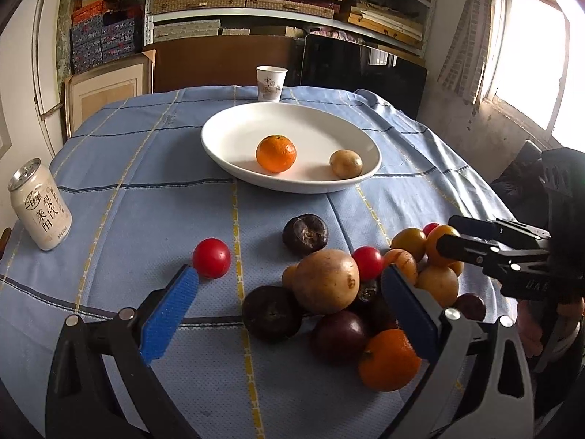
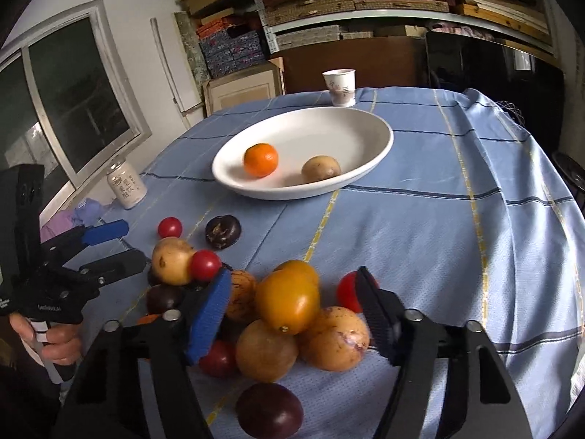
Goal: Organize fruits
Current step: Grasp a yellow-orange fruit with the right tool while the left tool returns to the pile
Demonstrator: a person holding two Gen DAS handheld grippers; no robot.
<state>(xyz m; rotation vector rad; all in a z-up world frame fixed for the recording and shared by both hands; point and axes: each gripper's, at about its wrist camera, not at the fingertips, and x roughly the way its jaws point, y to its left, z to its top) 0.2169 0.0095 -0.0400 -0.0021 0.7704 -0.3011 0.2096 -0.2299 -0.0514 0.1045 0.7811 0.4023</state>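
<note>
Fruits (image 1: 351, 292) lie heaped on the near part of a blue checked cloth (image 1: 146, 201): tan, dark purple, orange, yellow and red pieces, touching one another. A lone red fruit (image 1: 211, 258) sits just left of the heap, and a dark wrinkled fruit (image 1: 305, 234) lies just beyond it, apart from the rest. Farther back, a white plate (image 1: 234, 128) holds an orange (image 1: 276, 153) and a small tan fruit (image 1: 346, 163), which are apart from each other.

The left gripper (image 1: 292, 292) is spread wide, holding nothing; its blue pads (image 1: 168, 314) flank the left part of the heap, with the large tan fruit (image 1: 325, 281) between them. The right gripper (image 2: 296, 303) is likewise spread and unladen, its fingers on either side of a yellow-orange fruit (image 2: 287, 301) atop the heap; whether they touch it cannot be told.

A drink can (image 1: 39, 205) stands at the cloth's left edge, and a paper cup (image 1: 271, 83) stands just behind the plate. Shelves (image 1: 292, 0) of stacked boxes fill the background.
</note>
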